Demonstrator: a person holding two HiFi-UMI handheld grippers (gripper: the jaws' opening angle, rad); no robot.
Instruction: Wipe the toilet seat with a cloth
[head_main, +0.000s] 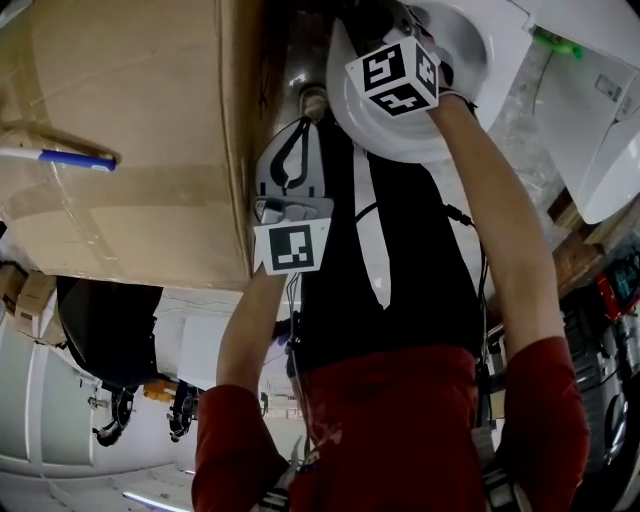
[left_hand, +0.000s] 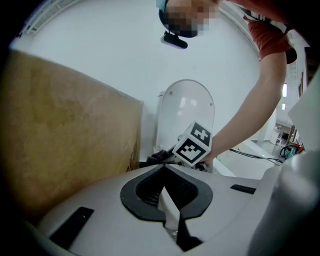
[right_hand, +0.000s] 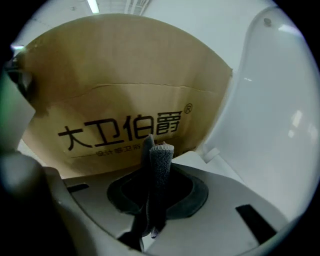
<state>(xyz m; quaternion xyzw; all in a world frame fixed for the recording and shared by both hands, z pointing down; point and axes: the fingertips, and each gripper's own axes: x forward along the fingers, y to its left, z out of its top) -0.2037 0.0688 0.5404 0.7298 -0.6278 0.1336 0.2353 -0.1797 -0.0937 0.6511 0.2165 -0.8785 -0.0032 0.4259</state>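
The white toilet (head_main: 400, 140) lies at the top of the head view, and its lid (left_hand: 185, 112) stands upright in the left gripper view. My right gripper (right_hand: 155, 155) is shut on a grey ribbed cloth (right_hand: 160, 170) that sticks up between its jaws. Its marker cube (head_main: 393, 75) hangs over the toilet's rim, close beside the lid (right_hand: 280, 100). My left gripper (left_hand: 163, 172) is shut with nothing between its jaws. It sits lower (head_main: 290, 200), between the toilet and the cardboard box, pointing towards the right gripper's cube (left_hand: 193, 145).
A large cardboard box (head_main: 120, 150) with black printed characters (right_hand: 125, 130) stands tight against the toilet's left side. A white and blue stick (head_main: 60, 157) lies against it. A white fixture (head_main: 600, 110) and a green item (head_main: 556, 43) are at the upper right.
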